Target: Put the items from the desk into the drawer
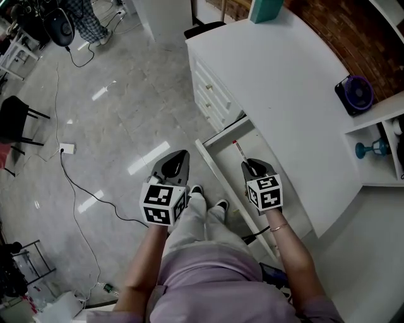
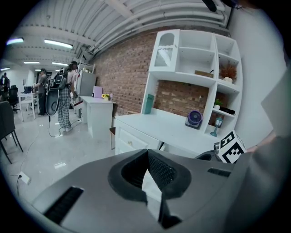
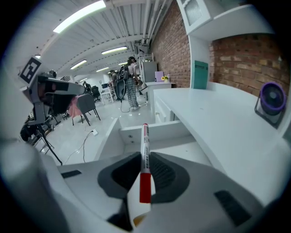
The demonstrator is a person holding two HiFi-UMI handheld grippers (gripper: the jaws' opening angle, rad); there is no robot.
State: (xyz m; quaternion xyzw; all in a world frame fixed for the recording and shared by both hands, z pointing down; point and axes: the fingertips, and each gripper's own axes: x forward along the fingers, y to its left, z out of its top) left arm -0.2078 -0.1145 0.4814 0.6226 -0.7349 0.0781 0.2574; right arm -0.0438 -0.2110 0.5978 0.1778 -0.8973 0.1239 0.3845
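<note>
A red and white marker (image 1: 238, 149) (image 3: 145, 154) sticks out forward from my right gripper (image 1: 251, 165) (image 3: 144, 170), which is shut on it. The marker hangs over the open white drawer (image 1: 218, 174) (image 3: 155, 131) under the desk's edge; the part of the drawer's inside that shows holds nothing. My left gripper (image 1: 177, 160) (image 2: 148, 169) is shut with nothing between its jaws, and hovers over the floor to the left of the drawer. The white desk (image 1: 284, 82) (image 2: 163, 120) carries a purple fan (image 1: 356, 94) (image 3: 272, 101) and a teal box (image 1: 265, 9) (image 3: 199, 74).
Small closed drawers (image 1: 208, 94) line the desk front beyond the open one. A white shelf unit (image 1: 379, 126) stands at the desk's right with a teal ornament (image 1: 372, 149). The person's legs are between the grippers. A black chair (image 1: 16, 120) and a floor cable (image 1: 76, 183) lie left.
</note>
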